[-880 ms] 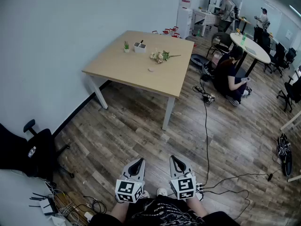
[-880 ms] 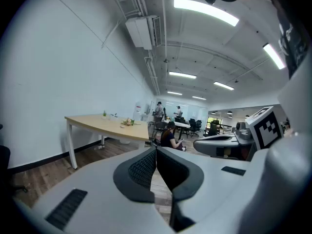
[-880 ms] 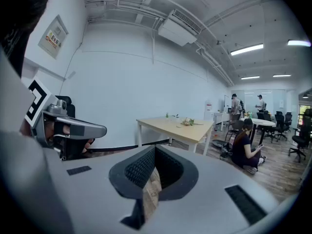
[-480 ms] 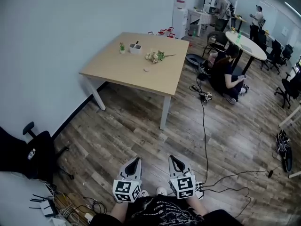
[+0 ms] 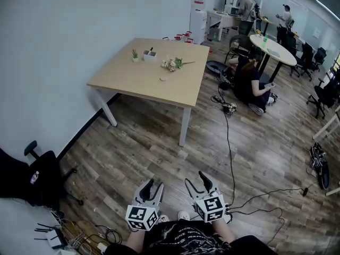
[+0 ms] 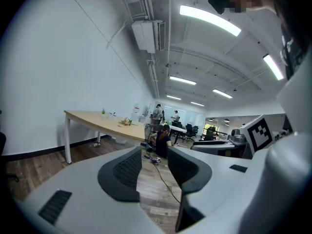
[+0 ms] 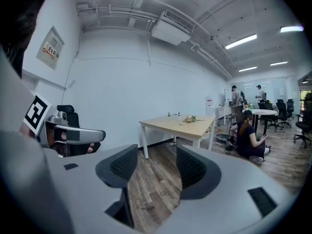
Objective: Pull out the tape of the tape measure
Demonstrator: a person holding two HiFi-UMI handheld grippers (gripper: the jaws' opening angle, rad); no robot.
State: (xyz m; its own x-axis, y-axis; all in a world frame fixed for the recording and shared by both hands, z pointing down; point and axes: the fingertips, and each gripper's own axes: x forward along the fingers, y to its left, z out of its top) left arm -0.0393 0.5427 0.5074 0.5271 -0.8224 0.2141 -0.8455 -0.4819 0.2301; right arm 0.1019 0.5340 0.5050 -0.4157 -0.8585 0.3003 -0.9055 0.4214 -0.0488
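Open wooden floor (image 5: 154, 142) separates the near grippers from the far surface (image 5: 127, 78), with a black cable (image 5: 232, 158) trailing on the right. The left gripper (image 5: 152, 185) and right gripper (image 5: 195, 178) have their jaws apart, holding nothing. The tape measure cannot be made out; a small pale thing (image 5: 162, 79) lies on the surface.

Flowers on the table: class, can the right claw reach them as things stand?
Probably not: the right claw, open and empty, is near the person's body; floor lies between it and the table.
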